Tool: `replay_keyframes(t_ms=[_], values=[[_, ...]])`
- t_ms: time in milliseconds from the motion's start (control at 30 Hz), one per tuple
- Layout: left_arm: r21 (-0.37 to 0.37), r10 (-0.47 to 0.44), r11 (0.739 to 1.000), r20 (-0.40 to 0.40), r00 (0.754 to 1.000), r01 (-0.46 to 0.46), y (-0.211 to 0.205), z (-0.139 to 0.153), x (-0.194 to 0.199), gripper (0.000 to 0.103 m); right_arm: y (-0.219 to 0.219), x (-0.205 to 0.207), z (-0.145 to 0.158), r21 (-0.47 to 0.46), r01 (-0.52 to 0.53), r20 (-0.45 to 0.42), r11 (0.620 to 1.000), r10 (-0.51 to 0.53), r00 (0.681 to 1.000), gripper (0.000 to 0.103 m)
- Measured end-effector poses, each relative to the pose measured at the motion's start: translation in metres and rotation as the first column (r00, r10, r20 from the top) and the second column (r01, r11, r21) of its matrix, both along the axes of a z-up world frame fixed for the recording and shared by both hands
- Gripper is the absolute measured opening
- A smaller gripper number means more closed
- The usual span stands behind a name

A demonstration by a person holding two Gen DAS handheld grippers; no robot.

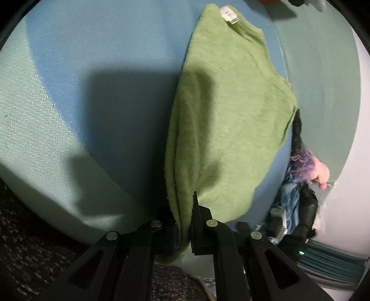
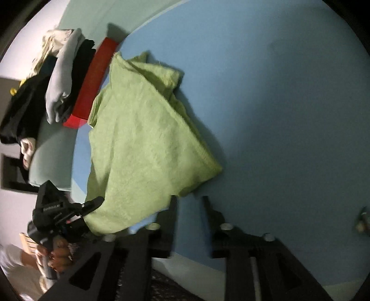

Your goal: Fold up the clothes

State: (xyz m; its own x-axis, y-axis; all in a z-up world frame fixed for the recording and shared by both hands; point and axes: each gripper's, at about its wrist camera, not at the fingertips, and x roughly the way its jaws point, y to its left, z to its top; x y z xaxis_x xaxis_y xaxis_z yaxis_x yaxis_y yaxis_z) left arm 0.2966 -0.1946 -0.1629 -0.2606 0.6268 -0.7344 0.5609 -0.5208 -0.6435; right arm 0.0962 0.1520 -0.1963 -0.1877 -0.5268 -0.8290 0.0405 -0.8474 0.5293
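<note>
Taking the green garment (image 2: 143, 143) as the landmark: in the right wrist view, a heap of dark and pale clothes (image 2: 46, 76) sits on its far left side, and between that heap and the garment lies a red box (image 2: 92, 85), just beside the garment's edge. The garment itself is folded over and lies on the blue cloth surface (image 2: 277, 104), one corner lifted. The left gripper (image 1: 185, 222) is clamped on that near corner, the fabric bunched between its fingers; a white label (image 1: 229, 15) shows at the garment's far end in the left wrist view. To the right of the garment, the right gripper (image 2: 189, 208) hovers with its fingers apart and nothing between them, seemingly just clear of the garment's edge, though blur makes this uncertain.
</note>
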Motion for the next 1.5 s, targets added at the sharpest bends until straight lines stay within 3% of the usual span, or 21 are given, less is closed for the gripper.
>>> replay_keyframes(t_ms=[33, 67, 133, 200, 267, 367, 400, 500, 633, 733, 800, 867, 933, 1000, 1133, 1167, 1300, 1500], values=[[-0.012, 0.003, 1.000, 0.014, 1.000, -0.003, 0.000, -0.001, 0.000, 0.010, 0.000, -0.001, 0.007, 0.012, -0.005, -0.033, 1.000, 0.006, 0.999, 0.033], [-0.024, 0.006, 1.000, 0.028, 1.000, -0.005, 0.001, -0.002, 0.000, 0.011, -0.003, -0.002, 0.011, 0.020, -0.010, -0.052, 1.000, 0.012, 0.999, 0.046], [-0.008, 0.031, 0.999, 0.042, 0.999, -0.031, -0.007, -0.003, 0.004, 0.014, -0.008, -0.005, 0.016, 0.033, -0.020, -0.080, 0.999, 0.023, 0.997, 0.055], [0.009, 0.056, 0.998, 0.056, 0.997, -0.057, -0.014, -0.004, 0.008, 0.020, -0.008, -0.012, 0.014, 0.029, -0.021, -0.055, 0.999, 0.022, 0.998, 0.067], [0.043, 0.083, 0.995, 0.056, 0.995, -0.085, -0.016, -0.006, 0.011, 0.028, -0.006, -0.018, 0.005, -0.006, -0.014, 0.011, 1.000, 0.014, 1.000, 0.070], [0.068, 0.109, 0.992, 0.030, 0.994, -0.110, -0.019, -0.004, 0.015, 0.050, -0.013, -0.014, -0.025, -0.168, 0.025, 0.170, 0.986, 0.004, 0.985, 0.070], [0.075, 0.119, 0.990, 0.022, 0.993, -0.120, -0.020, -0.003, 0.016, 0.056, -0.013, -0.013, -0.033, -0.214, 0.053, 0.193, 0.975, -0.011, 0.981, 0.070], [0.069, 0.150, 0.986, 0.000, 0.989, -0.150, -0.020, -0.001, 0.020, 0.061, -0.011, -0.014, -0.044, -0.309, 0.138, 0.205, 0.941, -0.076, 0.976, 0.073], [0.055, 0.149, 0.988, -0.023, 0.989, -0.147, -0.019, 0.001, 0.025, 0.061, 0.001, -0.023, -0.055, -0.413, 0.285, 0.291, 0.865, -0.172, 0.941, 0.070], [0.043, 0.125, 0.991, -0.014, 0.992, -0.124, -0.014, 0.002, 0.026, 0.061, 0.001, -0.030, -0.057, -0.410, 0.301, 0.286, 0.861, -0.192, 0.939, 0.066], [0.015, 0.143, 0.990, 0.001, 0.990, -0.143, -0.015, 0.001, 0.027, 0.061, 0.002, -0.032, -0.057, -0.388, 0.308, 0.281, 0.869, -0.207, 0.937, 0.059], [-0.013, 0.161, 0.987, 0.014, 0.987, -0.161, -0.015, 0.001, 0.029, 0.061, 0.006, -0.028, -0.059, -0.346, 0.326, 0.285, 0.880, -0.233, 0.930, 0.033], [-0.026, 0.188, 0.982, 0.025, 0.982, -0.187, -0.018, 0.000, 0.032, 0.057, 0.011, -0.022, -0.062, -0.320, 0.364, 0.301, 0.874, -0.271, 0.914, 0.019], [-0.025, 0.192, 0.981, 0.039, 0.981, -0.191, -0.020, -0.002, 0.035, 0.012, 0.012, -0.018, -0.062, -0.328, 0.380, 0.308, 0.865, -0.282, 0.909, 0.016], [0.062, 0.175, 0.983, 0.012, 0.984, -0.176, -0.027, -0.001, 0.040, 0.010, 0.013, -0.006, -0.045, -0.354, 0.351, 0.265, 0.867, -0.267, 0.927, 0.012], [0.115, 0.178, 0.977, 0.014, 0.984, -0.178, -0.037, -0.001, 0.045, 0.009, 0.013, -0.003, -0.040, -0.364, 0.335, 0.251, 0.869, -0.255, 0.934, 0.012], [0.178, 0.131, 0.976, -0.003, 0.991, -0.128, -0.029, 0.005, 0.053, 0.009, 0.013, 0.013, -0.022, -0.306, 0.235, 0.191, 0.923, -0.182, 0.965, 0.012], [0.304, 0.115, 0.946, -0.002, 0.993, -0.109, -0.027, 0.013, 0.070, 0.009, 0.028, 0.030, -0.043, -0.271, 0.285, 0.298, 0.920, -0.201, 0.933, 0.012]])
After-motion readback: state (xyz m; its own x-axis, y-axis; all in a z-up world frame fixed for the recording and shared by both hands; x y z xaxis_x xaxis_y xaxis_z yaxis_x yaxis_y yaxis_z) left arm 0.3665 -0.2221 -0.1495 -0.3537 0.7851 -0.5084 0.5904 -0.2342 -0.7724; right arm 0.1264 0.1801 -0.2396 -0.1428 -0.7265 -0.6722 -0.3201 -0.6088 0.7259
